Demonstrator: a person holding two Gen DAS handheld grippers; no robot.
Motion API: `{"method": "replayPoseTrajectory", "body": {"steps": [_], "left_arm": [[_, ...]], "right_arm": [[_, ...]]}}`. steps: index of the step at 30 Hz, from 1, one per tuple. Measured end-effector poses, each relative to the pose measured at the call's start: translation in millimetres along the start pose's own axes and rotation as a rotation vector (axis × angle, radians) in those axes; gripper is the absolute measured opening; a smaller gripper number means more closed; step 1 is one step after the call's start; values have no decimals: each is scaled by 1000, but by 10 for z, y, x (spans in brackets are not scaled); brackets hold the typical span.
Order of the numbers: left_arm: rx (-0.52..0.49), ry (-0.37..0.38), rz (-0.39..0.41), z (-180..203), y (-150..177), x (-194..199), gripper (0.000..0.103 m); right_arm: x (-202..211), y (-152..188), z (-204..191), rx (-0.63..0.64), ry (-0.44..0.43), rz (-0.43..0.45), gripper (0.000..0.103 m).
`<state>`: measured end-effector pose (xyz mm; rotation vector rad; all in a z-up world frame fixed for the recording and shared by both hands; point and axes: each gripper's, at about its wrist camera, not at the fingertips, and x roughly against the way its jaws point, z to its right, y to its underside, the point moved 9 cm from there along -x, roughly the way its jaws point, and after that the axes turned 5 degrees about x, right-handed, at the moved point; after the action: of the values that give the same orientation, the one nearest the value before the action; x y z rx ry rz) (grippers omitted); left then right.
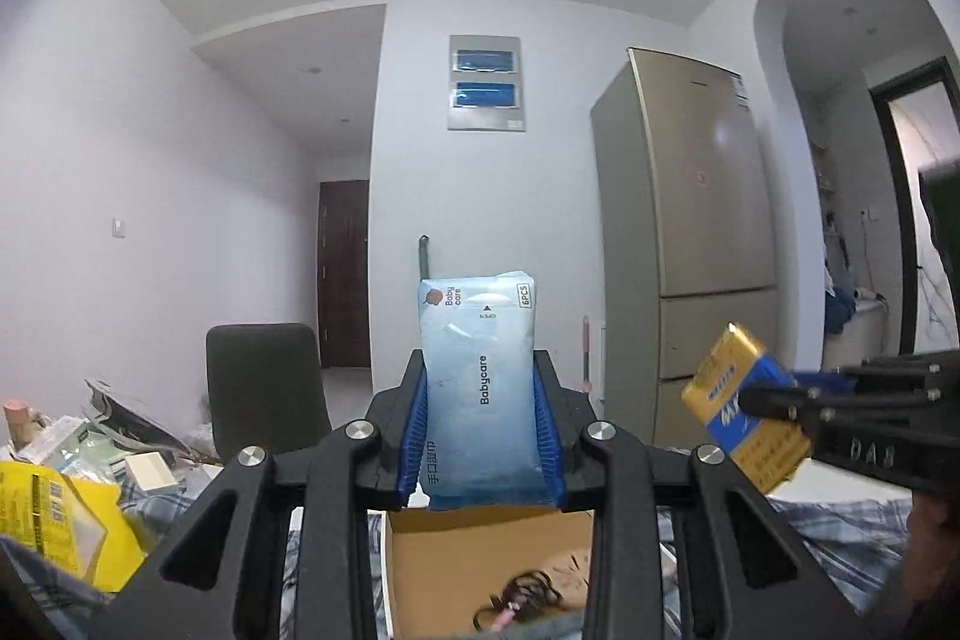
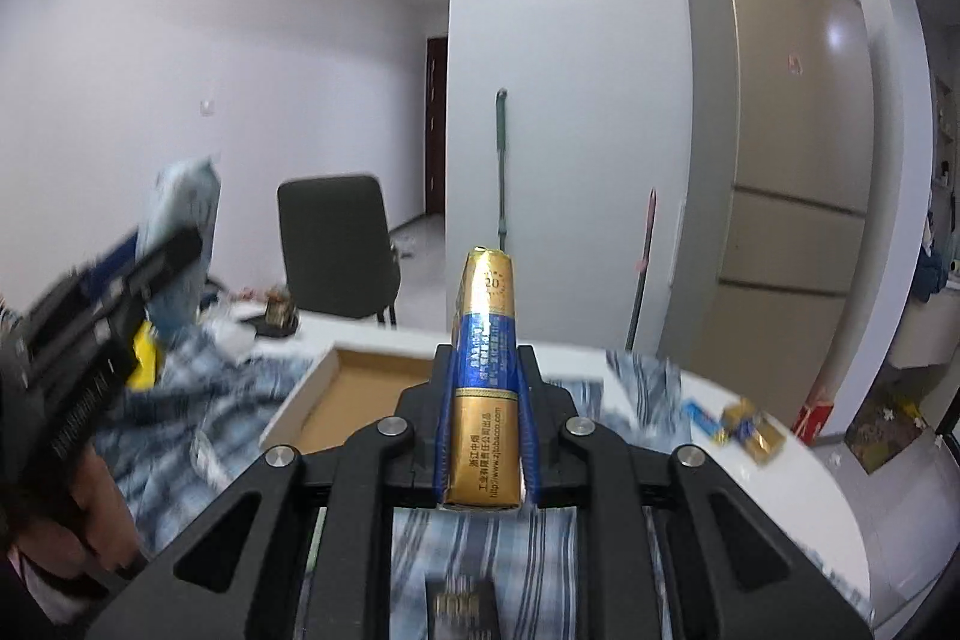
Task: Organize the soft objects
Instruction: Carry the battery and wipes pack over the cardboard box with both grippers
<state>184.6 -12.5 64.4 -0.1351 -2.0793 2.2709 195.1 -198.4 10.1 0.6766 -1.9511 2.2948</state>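
My left gripper [image 1: 480, 370] is shut on a light blue Babycare wet-wipes pack [image 1: 477, 376], held upright above an open cardboard box [image 1: 480, 556]. My right gripper [image 2: 485, 358] is shut on a gold and blue cigarette pack [image 2: 485, 370], held upright above the same box [image 2: 354, 388]. The cigarette pack also shows at the right of the left wrist view [image 1: 747, 409]. The left gripper with the wipes pack [image 2: 180, 208] shows blurred at the left of the right wrist view.
A blue plaid cloth [image 2: 198, 388] covers the white table [image 2: 798, 490]. A yellow bag [image 1: 54, 520] and loose packets lie at the left. More gold and blue packs [image 2: 750, 427] lie at the right. A dark chair [image 2: 336, 244] and a fridge [image 2: 786, 148] stand behind.
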Motion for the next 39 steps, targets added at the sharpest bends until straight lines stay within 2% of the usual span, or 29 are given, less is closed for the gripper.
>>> {"method": "replayPoseTrajectory", "body": {"steps": [3, 8, 10, 12, 14, 15, 18, 23, 26, 32, 39], "left_arm": [[-5, -13, 12, -77, 36, -238, 33], [-10, -8, 3, -129, 152, -602, 33], [8, -7, -29, -161, 252, -730, 33], [27, -7, -85, -231, 421, -875, 33], [30, -51, -147, -353, 625, -992, 33], [41, -39, -180, -389, 719, -1037, 33], [57, -30, -263, -483, 908, -1168, 33], [10, -47, -317, -509, 1094, -1269, 34], [-14, -84, -347, -515, 1223, -1293, 34], [-27, -52, -412, -416, 1418, -1256, 34], [9, -82, -430, -495, 1446, -1263, 33]], "right_arm": [[-370, -163, -24, 28, -7, -12, 17], [-958, -154, -4, 21, -1, -61, 17], [-1138, -138, -16, 19, 2, -67, 17], [-1273, -113, -33, 7, -4, -74, 18], [-1381, -63, -61, -3, -7, -93, 18], [-1445, -10, -76, -11, -7, -111, 17], [-1542, 152, -89, -26, -13, -127, 18], [-1731, 448, -54, -70, -63, -225, 17], [-1771, 561, 46, -79, -50, -248, 18], [-1802, 630, 143, -76, -38, -269, 17], [-1813, 666, 106, -70, -48, -287, 17]]}}
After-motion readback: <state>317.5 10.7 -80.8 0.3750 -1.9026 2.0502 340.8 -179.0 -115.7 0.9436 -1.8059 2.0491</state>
